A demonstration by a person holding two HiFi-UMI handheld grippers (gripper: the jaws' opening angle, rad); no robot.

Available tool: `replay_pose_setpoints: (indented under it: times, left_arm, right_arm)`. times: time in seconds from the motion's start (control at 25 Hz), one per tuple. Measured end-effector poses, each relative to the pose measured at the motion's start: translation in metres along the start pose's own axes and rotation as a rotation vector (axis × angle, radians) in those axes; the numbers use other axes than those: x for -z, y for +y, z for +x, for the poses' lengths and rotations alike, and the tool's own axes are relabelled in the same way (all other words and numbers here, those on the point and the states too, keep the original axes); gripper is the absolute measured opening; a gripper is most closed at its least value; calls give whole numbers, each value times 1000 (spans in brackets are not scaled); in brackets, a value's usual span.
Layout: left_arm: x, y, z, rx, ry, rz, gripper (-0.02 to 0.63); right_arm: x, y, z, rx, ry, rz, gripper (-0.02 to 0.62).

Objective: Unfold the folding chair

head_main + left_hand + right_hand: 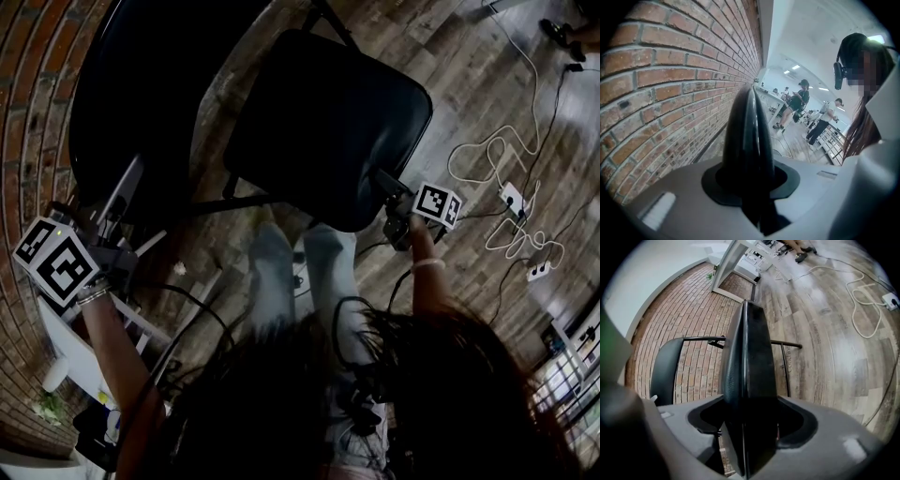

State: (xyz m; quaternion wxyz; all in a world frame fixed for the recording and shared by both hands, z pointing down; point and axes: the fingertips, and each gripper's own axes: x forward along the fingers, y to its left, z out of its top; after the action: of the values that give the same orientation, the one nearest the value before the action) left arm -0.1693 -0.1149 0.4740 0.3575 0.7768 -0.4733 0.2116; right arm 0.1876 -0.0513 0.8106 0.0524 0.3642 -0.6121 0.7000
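The black folding chair stands open on the wood floor, its padded seat (328,122) in the middle and its backrest (141,84) at the upper left. My left gripper (120,208) reaches the backrest's lower edge. In the left gripper view the backrest (751,136) runs edge-on between the jaws, which close snugly on it (752,185). My right gripper (394,199) is at the seat's near right edge. In the right gripper view the seat (749,362) stands edge-on between the jaws (750,423), and a strip of floor shows between it and the left jaw.
A brick wall (670,93) runs along the left. White cables and a power strip (511,197) lie on the floor to the right. The person's legs (281,281) stand just in front of the seat. Other people (799,103) stand far off by tables.
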Motion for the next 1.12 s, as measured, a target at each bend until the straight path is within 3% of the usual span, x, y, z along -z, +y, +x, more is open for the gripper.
replay_pose_setpoints:
  times: [1.12]
  left_arm:
    - [8, 28, 14, -6, 9, -35, 121]
  right_arm:
    - [9, -30, 4, 60, 2, 57, 319]
